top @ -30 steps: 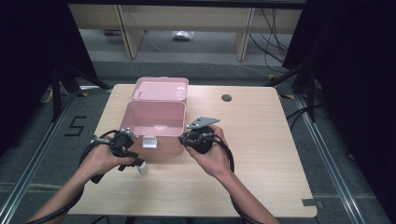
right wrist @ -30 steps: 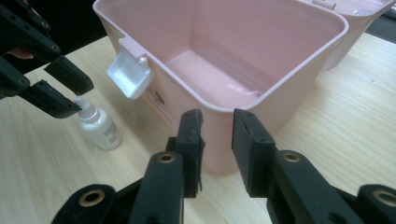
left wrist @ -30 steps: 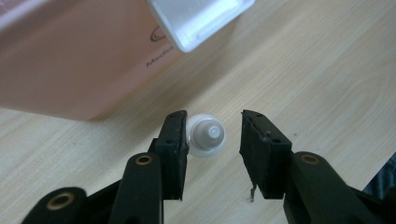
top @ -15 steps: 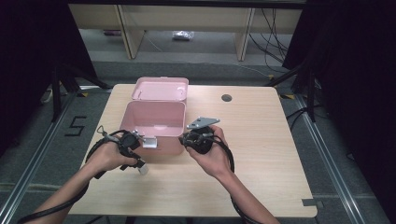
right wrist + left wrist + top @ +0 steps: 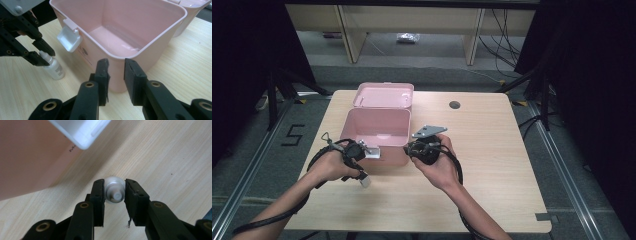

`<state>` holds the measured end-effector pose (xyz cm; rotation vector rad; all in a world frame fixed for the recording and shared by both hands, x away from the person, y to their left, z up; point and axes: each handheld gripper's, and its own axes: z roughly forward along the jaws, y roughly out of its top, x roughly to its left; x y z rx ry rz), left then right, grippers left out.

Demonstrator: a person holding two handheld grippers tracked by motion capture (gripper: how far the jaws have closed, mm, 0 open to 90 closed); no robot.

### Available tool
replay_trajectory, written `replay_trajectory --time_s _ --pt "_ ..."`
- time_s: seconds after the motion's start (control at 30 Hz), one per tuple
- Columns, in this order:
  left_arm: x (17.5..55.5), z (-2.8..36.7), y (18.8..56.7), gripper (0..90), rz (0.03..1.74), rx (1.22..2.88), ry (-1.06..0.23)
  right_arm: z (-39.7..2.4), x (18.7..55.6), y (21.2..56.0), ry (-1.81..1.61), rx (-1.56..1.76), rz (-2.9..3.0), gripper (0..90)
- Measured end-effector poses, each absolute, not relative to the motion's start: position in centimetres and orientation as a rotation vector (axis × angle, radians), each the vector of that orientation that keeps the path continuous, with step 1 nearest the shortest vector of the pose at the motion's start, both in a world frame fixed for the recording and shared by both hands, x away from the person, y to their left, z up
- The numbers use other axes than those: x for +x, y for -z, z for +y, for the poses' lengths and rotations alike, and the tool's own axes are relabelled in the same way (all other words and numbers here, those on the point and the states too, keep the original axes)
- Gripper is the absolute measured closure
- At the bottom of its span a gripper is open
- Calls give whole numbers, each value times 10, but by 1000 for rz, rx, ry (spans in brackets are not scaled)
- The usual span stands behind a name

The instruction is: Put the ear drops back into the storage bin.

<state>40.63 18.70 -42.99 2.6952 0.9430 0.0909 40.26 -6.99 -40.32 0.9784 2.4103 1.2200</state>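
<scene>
The step in hand is judged to be the pick-up of a small white dropper bottle [image 5: 114,192], which stands on the wooden table [image 5: 492,150] between the tips of the left gripper [image 5: 114,190], just in front of the open pink storage box [image 5: 377,132]. The left gripper's jaws have just been closing, and in the left gripper view the bottle's capped neck is seen bracketed by both pads, apparently touched on each side; a narrow grip on the bottle is read from this. In the right gripper view the same bottle [image 5: 53,68] is seen upright, off to the left of that claw, near the box's white front latch [image 5: 69,38]. The right gripper [image 5: 116,67] is held with its jaws apart and empty, the near wall of the box lying just ahead of them.

The next move is judged to call for a lift of the bottle over the near rim and into the empty box, whose lid [image 5: 384,95] lies open behind it.

The table is a pale wood-grain surface with a round cable hole [image 5: 455,105] at its far side. Beyond it, a grey floor, shelving and dark curtains are seen.
</scene>
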Motion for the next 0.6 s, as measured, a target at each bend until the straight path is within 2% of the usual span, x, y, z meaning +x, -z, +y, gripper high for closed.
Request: replay_trajectory --time_s 0.6 --pt "410 182 429 704 895 2776 -82 -70 403 404 -1213 992 2417 738"
